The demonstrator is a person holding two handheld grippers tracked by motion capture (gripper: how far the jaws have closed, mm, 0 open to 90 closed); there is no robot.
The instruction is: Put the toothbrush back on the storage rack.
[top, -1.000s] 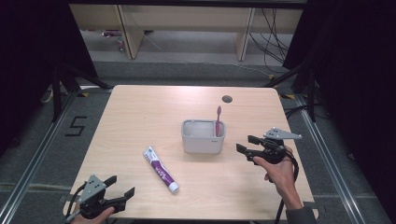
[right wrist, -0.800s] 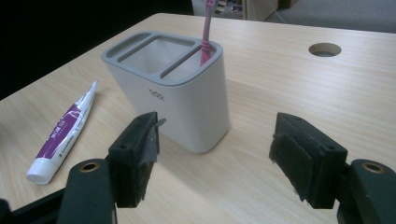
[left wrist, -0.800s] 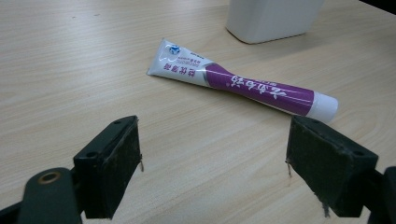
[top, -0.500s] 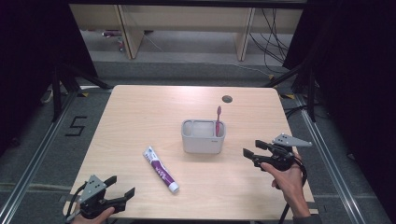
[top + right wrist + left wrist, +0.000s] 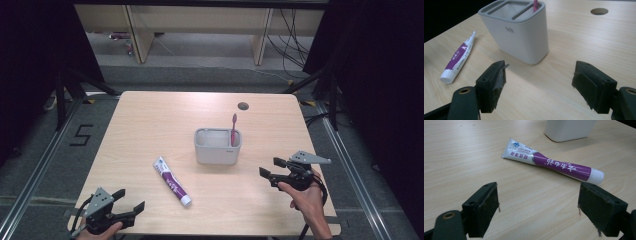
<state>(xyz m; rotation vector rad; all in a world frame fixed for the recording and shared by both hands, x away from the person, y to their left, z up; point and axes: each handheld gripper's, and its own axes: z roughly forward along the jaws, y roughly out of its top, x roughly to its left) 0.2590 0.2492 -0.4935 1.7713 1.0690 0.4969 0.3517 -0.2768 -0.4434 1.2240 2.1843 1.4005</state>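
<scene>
A grey holder (image 5: pixel 217 146) stands mid-table with a pink toothbrush (image 5: pixel 233 129) upright in its right-hand slot. A purple and white toothpaste tube (image 5: pixel 172 181) lies flat to its near left. My left gripper (image 5: pixel 131 199) rests open at the near-left corner; in the left gripper view the tube (image 5: pixel 554 165) lies just beyond its jaws. My right gripper (image 5: pixel 269 166) hovers to the near right of the holder. Its jaws have just been opening, with nothing between them. The right gripper view looks at the holder (image 5: pixel 519 32) and the toothbrush (image 5: pixel 535 5).
A round cable hole (image 5: pixel 243 106) sits near the table's far edge. The light wooden table (image 5: pixel 150 125) has bare surface on its far left. Dark curtains and metal frame legs surround it.
The right gripper has drawn back from the holder toward the table's near edge. Its jaws stand a little wider. The left gripper has stayed put.
</scene>
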